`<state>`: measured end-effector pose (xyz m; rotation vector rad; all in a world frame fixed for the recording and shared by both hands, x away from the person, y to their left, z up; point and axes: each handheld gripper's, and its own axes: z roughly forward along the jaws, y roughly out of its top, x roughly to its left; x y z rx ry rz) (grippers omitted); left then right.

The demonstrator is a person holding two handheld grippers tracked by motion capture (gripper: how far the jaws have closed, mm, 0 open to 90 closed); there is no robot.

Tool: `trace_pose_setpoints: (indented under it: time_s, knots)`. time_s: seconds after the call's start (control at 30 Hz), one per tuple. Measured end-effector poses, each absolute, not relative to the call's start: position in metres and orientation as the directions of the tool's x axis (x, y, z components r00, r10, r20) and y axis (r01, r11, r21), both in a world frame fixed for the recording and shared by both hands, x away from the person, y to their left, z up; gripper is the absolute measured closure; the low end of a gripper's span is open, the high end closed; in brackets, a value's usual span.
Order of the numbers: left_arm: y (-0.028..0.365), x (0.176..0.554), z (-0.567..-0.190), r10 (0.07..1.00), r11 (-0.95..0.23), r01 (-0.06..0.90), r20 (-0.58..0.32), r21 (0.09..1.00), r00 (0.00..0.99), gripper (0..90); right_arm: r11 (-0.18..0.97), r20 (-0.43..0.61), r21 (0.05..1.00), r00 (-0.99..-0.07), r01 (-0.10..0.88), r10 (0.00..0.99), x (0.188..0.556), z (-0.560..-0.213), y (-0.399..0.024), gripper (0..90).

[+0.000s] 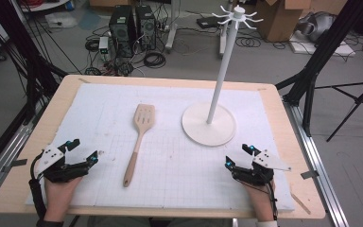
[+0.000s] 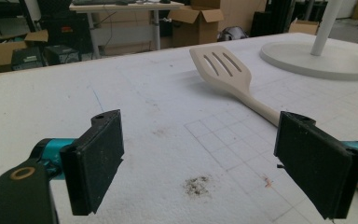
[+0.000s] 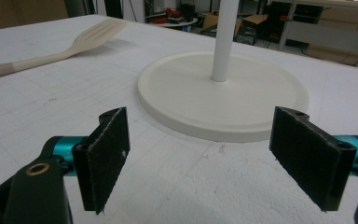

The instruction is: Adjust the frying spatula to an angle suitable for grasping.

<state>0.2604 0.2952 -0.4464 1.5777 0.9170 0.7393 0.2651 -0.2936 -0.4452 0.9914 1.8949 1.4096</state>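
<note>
- Table (image 1: 274, 99): light wooden top, most of it covered by a white mat (image 1: 179, 156) with a faint printed grid and a few dark smudges.
- Spatula (image 1: 139, 139): pale, slotted blade and a handle that darkens to tan at its end; lies flat on the mat left of centre, blade toward the far edge, handle toward the person. Nothing touches it. In the left gripper view it lies ahead and to the right (image 2: 228, 74); in the right gripper view it lies far off to the upper left (image 3: 74, 42).
- Stand (image 1: 209, 124): white, with a round flat base on the mat right of centre, an upright pole and a ring of hooks at the top. Near the spatula, but apart from it.
- Left gripper (image 1: 81, 150): held at the near left of the mat; fingers (image 2: 98, 161) spread wide, with bare mat between them.
- Right gripper (image 1: 238, 156): held at the near right of the mat, near the stand's base; fingers (image 3: 106, 156) spread wide, holding nothing.
- Floor beyond the table: computer towers (image 1: 132, 29), coiled cables and cardboard boxes.
</note>
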Motion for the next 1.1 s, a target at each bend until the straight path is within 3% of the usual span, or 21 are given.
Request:
trace_pose_setpoints:
  time_s: [0.63,1.1]
  knots:
    - [0.2950,0.2552,-0.4470,0.859,-0.092,0.118,0.019,0.989,0.512,18.2,0.165,-0.008,0.957,-0.548,0.238,0.837,0.2660,-0.4452,-0.2927,16.2]
    - [0.2945,0.2554,-0.4428,0.858,-0.062,0.159,-0.029,0.985,0.512,18.2,0.164,-0.006,0.955,-0.538,0.247,0.843,0.2671,-0.4451,-0.2929,16.2]
